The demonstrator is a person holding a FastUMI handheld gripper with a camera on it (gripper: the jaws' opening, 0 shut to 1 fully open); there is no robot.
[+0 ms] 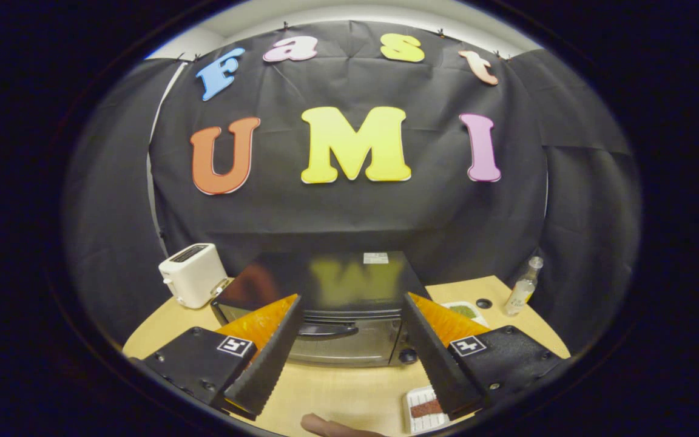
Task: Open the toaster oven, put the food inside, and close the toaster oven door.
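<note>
Stands on a pale wooden table (349,394), toward its back, just ahead of the fingers and seen between them: a dark toaster oven (331,303) with a glossy black top that mirrors the wall behind, a small pale label near its rear edge. Door shut, glass front greyish and reflective, a dark curved handle (327,331) running across the upper part of the door, a round knob (408,356) at the lower right corner of the front. Gripper (349,358) spread wide, fingers well apart, nothing held and nothing touched, tips hanging short of the oven front, one to each side of the door handle. Left of the oven, just beside its rear corner: a white pop-up toaster (192,274), upright, slots on top. Right of the oven, partly hidden behind the right finger: a small white tray (466,311) with something green in it. Beyond that tray, near the table's far right edge: a clear plastic bottle (522,287), upright, capped, contents not readable. Between tray and bottle, a small dark round hole or cap (483,303) in the tabletop; cannot tell which. Close in front, under the right finger: a white dish (425,409) carrying a reddish-brown slab of food. At the near table edge, between the fingers: a fingertip (331,426) of a person.
</note>
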